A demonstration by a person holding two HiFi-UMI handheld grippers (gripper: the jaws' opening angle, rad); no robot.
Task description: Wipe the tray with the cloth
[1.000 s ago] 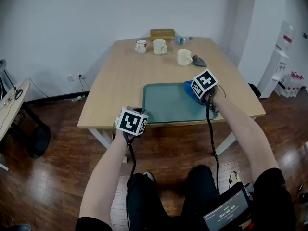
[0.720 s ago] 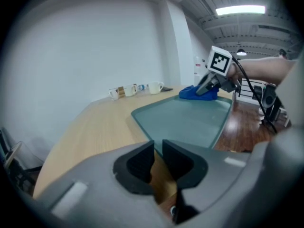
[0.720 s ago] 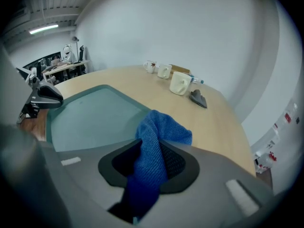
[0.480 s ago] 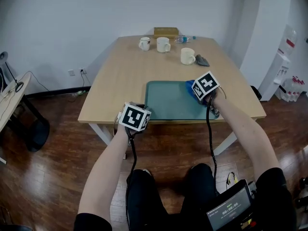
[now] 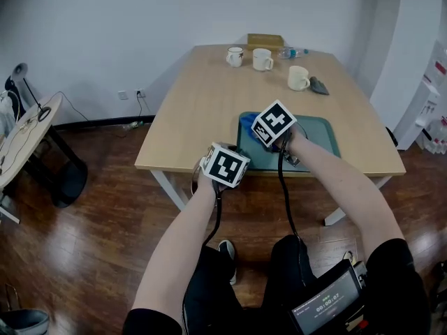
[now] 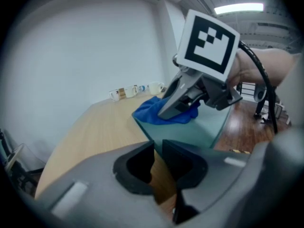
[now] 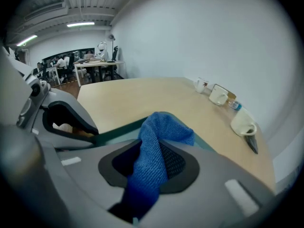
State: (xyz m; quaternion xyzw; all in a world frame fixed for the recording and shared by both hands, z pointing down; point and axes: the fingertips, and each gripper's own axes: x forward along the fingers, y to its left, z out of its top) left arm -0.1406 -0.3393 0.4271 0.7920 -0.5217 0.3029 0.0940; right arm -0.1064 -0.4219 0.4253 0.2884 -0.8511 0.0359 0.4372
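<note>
Right tool (image 7: 153,167) is clamped on the blue cloth (image 7: 159,137) — the cloth is bunched into a strip running along the jaws, with its free end forward and resting on the left end of the green tray (image 5: 318,139). The tray lies flat by the near edge of the desk (image 5: 202,110), long axis parallel to that edge. Left tool (image 6: 158,161) — jaws almost together, nothing between them, held at the desk's near edge just left of the tray.
</note>
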